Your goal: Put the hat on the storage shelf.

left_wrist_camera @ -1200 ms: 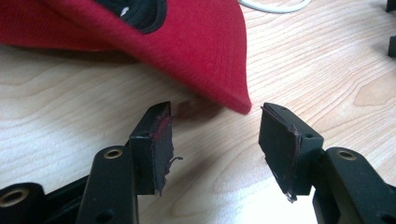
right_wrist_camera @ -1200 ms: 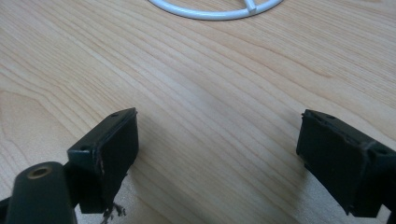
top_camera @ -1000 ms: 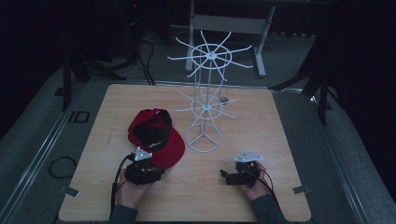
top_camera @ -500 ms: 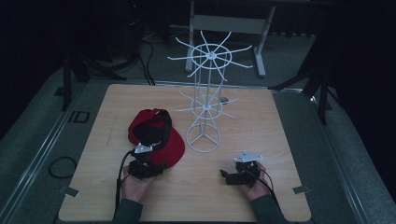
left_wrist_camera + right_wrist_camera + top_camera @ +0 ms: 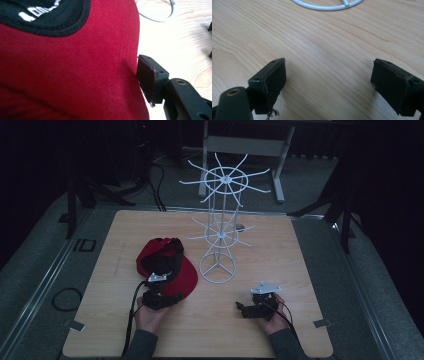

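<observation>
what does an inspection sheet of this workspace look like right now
surface: wooden table, bare light grain
job's things: red cap lying crown down, brim toward the person; white wire rack upright beside it, apart from it
clutter: nothing seen
grippers: left gripper at the cap's brim, jaws have just been closing, one pad against the brim edge in the left gripper view; right gripper open over bare wood, nothing between its jaws
cables: black cable trails from the left gripper
surroundings: dark room, grey floor, metal stand behind the table
</observation>
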`<state>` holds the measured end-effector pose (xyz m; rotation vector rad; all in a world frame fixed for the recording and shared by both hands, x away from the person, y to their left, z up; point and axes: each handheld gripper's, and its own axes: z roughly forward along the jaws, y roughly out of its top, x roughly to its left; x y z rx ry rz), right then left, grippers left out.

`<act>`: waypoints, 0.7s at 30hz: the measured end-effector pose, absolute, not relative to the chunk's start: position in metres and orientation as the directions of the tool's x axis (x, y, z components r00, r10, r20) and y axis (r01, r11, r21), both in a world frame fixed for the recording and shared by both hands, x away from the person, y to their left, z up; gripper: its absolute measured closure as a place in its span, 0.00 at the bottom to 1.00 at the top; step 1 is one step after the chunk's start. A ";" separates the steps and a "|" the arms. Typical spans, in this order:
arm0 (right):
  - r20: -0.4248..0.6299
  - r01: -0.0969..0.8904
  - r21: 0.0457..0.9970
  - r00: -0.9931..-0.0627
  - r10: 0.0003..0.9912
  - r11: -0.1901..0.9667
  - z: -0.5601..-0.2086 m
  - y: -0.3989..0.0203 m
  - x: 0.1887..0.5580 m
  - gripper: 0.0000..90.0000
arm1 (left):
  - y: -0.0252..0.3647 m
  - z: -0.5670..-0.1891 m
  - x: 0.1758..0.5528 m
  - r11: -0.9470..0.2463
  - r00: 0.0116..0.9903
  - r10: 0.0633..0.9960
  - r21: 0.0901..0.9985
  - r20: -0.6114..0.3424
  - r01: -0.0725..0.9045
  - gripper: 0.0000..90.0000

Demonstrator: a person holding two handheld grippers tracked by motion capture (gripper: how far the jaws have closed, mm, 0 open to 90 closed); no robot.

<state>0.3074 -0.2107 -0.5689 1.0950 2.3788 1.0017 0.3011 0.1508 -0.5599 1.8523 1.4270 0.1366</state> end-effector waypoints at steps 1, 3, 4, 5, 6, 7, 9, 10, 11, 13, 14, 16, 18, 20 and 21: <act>-0.010 0.526 0.718 -0.647 0.763 0.455 -0.569 -0.211 0.307 0.14 | 0.151 -0.560 0.301 -0.066 0.364 0.859 0.627 -0.360 0.776 0.55; -0.010 0.526 0.718 -0.647 0.763 0.455 -0.569 -0.211 0.307 0.14 | 0.151 -0.560 0.302 -0.067 0.365 0.859 0.628 -0.359 0.775 0.56; -0.010 0.526 0.718 -0.647 0.762 0.455 -0.569 -0.211 0.307 0.14 | 0.151 -0.560 0.302 -0.067 0.365 0.859 0.628 -0.359 0.775 0.58; -0.010 0.525 0.719 -0.647 0.762 0.456 -0.569 -0.211 0.307 0.14 | 0.151 -0.560 0.301 -0.065 0.360 0.861 0.625 -0.359 0.778 0.59; -0.010 0.525 0.719 -0.647 0.762 0.455 -0.569 -0.211 0.307 0.14 | 0.151 -0.560 0.301 -0.065 0.360 0.862 0.624 -0.358 0.778 0.60; -0.010 0.526 0.718 -0.647 0.763 0.455 -0.569 -0.211 0.307 0.14 | 0.151 -0.560 0.301 -0.066 0.360 0.862 0.624 -0.358 0.779 0.62; -0.010 0.525 0.719 -0.647 0.762 0.456 -0.569 -0.211 0.307 0.14 | 0.152 -0.560 0.301 -0.069 0.363 0.860 0.622 -0.360 0.780 0.63; -0.010 0.526 0.718 -0.647 0.762 0.455 -0.569 -0.211 0.307 0.14 | 0.152 -0.560 0.301 -0.071 0.365 0.858 0.619 -0.362 0.782 0.63; -0.010 0.526 0.718 -0.647 0.762 0.456 -0.569 -0.211 0.307 0.14 | 0.153 -0.560 0.301 -0.070 0.365 0.856 0.616 -0.367 0.784 0.65; -0.010 0.526 0.718 -0.647 0.762 0.456 -0.569 -0.211 0.307 0.14 | 0.154 -0.560 0.301 -0.070 0.368 0.851 0.614 -0.375 0.786 0.67; -0.010 0.525 0.719 -0.647 0.762 0.456 -0.569 -0.211 0.307 0.14 | 0.154 -0.561 0.301 -0.072 0.371 0.849 0.613 -0.377 0.787 0.68; -0.010 0.526 0.718 -0.647 0.762 0.456 -0.569 -0.211 0.307 0.14 | 0.154 -0.561 0.300 -0.068 0.372 0.846 0.614 -0.382 0.786 0.71; -0.010 0.525 0.719 -0.647 0.762 0.456 -0.569 -0.211 0.307 0.14 | 0.154 -0.561 0.300 -0.075 0.377 0.847 0.618 -0.375 0.783 0.74; -0.010 0.526 0.718 -0.647 0.762 0.456 -0.569 -0.211 0.307 0.14 | 0.154 -0.561 0.299 -0.078 0.379 0.848 0.619 -0.371 0.781 0.74; -0.010 0.526 0.718 -0.647 0.762 0.456 -0.569 -0.211 0.307 0.14 | 0.154 -0.561 0.299 -0.078 0.379 0.848 0.619 -0.371 0.781 0.74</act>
